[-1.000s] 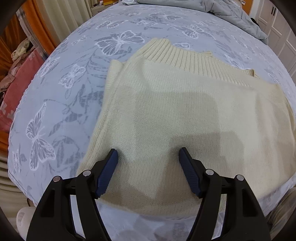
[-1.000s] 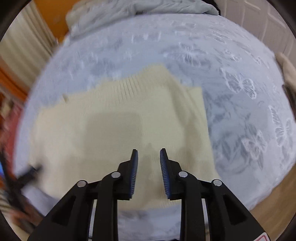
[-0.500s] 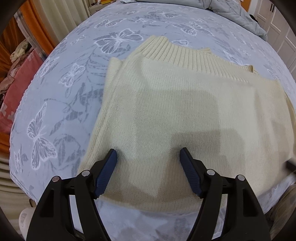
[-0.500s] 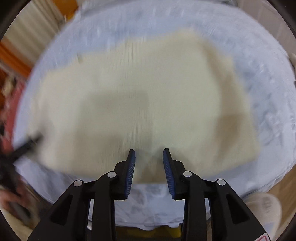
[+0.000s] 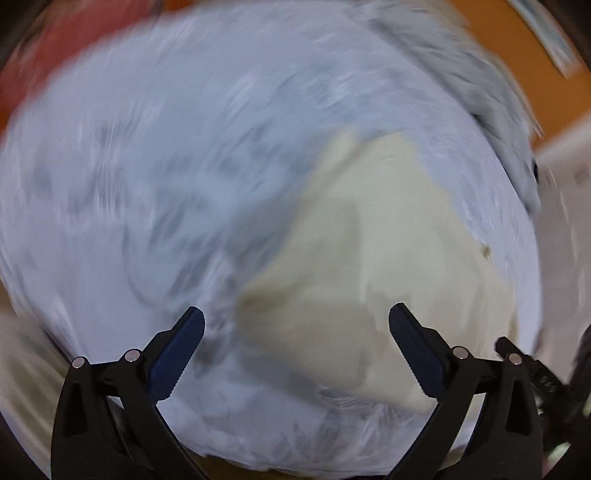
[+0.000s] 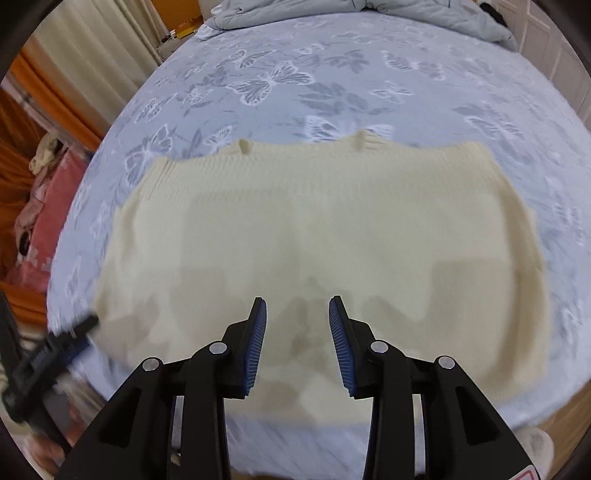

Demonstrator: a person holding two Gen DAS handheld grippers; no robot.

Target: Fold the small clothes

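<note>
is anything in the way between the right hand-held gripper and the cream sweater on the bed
Nothing visible. The right hand-held gripper is open right above the near edge of the sweater, which lies flat on the butterfly bedsheet with nothing on top of it. The left hand-held gripper, also open, is off by its left corner.

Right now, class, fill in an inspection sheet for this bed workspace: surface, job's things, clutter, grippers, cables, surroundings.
Surface: bed sheet, pale blue with butterfly print.
Job's things: cream knit sweater lying flat, ribbed edge on the far side.
Clutter: grey duvet bunched at the far end of the bed.
Grippers: left hand-held gripper open wide, empty, its view motion-blurred; right hand-held gripper open, empty, above the sweater's near edge.
Cables: nothing seen.
Surroundings: orange curtain and pink bedding at left; white doors at right.
</note>
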